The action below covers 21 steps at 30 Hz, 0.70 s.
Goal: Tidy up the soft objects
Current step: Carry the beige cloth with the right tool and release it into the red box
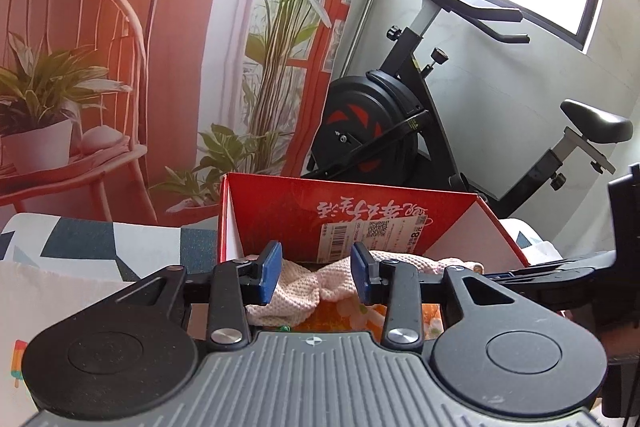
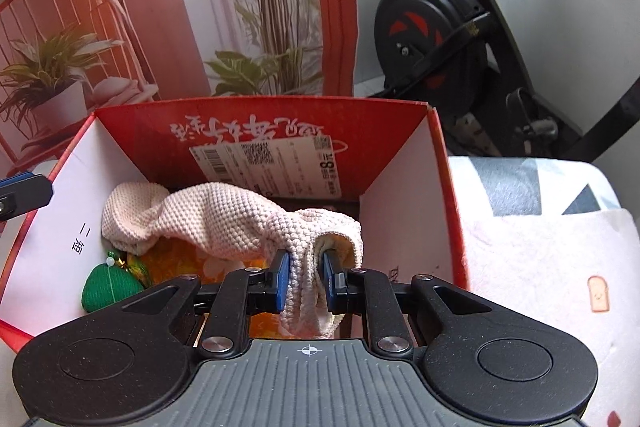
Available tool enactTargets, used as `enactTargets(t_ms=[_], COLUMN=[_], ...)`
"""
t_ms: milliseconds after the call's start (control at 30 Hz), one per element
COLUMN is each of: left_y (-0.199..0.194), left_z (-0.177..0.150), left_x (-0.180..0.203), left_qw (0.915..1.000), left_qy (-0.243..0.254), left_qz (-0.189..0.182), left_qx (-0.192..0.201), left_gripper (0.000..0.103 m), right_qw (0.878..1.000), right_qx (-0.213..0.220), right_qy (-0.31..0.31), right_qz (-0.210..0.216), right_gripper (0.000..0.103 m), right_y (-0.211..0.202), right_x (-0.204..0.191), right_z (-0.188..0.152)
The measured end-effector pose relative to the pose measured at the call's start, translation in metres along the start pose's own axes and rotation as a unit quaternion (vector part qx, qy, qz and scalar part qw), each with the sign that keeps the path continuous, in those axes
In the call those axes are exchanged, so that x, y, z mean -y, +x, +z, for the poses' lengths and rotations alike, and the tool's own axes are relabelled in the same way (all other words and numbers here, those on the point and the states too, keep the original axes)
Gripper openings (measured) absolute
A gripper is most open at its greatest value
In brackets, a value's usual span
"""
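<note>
Nearest us, our right hand-held gripper [image 2: 305,277] is pinching a fold of the cream knitted cloth [image 2: 224,223] inside the red cardboard box [image 2: 448,195]; the left hand-held gripper [image 1: 316,273] is hovering wide open, empty. We judge we are stowing it: next, release.

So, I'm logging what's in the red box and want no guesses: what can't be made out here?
- Box floor: right wrist view, mostly covered by the knit cloth; only orange floral bits show.
- Green pouch: partly hidden by the right tongs.
- Small item beside the pouch: too small to identify.
- Box interior: left wrist view, blocked by the left tongs and cloth.
- Label print: too small to read.
</note>
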<state>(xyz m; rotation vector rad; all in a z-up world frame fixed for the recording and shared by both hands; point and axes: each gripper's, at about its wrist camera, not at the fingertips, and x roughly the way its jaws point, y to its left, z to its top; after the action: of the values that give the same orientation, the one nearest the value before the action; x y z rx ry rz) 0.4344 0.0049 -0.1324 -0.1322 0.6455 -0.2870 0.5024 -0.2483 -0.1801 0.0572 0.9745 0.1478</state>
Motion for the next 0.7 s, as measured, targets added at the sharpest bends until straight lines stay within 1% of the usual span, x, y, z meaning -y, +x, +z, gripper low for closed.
enactTargets(t_ms=[67, 133, 200, 233, 300, 400, 533, 700], left_y=[-0.003, -0.006, -0.009, -0.011, -0.016, -0.027, -0.048, -0.077], left_z=[-0.001, -0.002, -0.003, -0.004, -0.006, -0.013, -0.026, -0.049], left_x=[0.001, 0.001, 0.002, 0.003, 0.005, 0.007, 0.008, 0.012], left_qw=[1.0000, 1.0000, 1.0000, 1.0000, 1.0000, 1.0000, 0.9999, 0.9998], left_qy=[0.004, 0.005, 0.005, 0.004, 0.003, -0.002, -0.009, -0.004], left_qz=[0.001, 0.003, 0.004, 0.004, 0.005, 0.005, 0.003, 0.001], left_qx=[-0.001, -0.002, -0.005, -0.006, -0.006, -0.007, -0.011, -0.019], left_gripper=[0.041, 0.044, 0.044, 0.044, 0.045, 0.046, 0.047, 0.048], right_qw=[1.000, 1.000, 1.000, 1.000, 1.000, 1.000, 1.000, 0.999], right_qx=[-0.004, -0.014, -0.018, -0.016, -0.014, -0.006, 0.015, 0.036], right_qy=[-0.008, -0.008, 0.005, 0.009, 0.015, 0.008, -0.007, -0.007], right_qz=[-0.009, -0.015, -0.006, -0.001, 0.004, 0.006, 0.012, 0.023], right_gripper=[0.020, 0.033, 0.037, 0.040, 0.042, 0.046, 0.047, 0.047], right_y=[0.001, 0.000, -0.005, -0.010, -0.019, -0.037, -0.065, -0.103], right_x=[-0.003, -0.004, -0.003, -0.002, -0.001, -0.003, -0.006, -0.007], right_z=[-0.002, -0.003, -0.006, -0.008, -0.012, -0.018, -0.033, -0.063])
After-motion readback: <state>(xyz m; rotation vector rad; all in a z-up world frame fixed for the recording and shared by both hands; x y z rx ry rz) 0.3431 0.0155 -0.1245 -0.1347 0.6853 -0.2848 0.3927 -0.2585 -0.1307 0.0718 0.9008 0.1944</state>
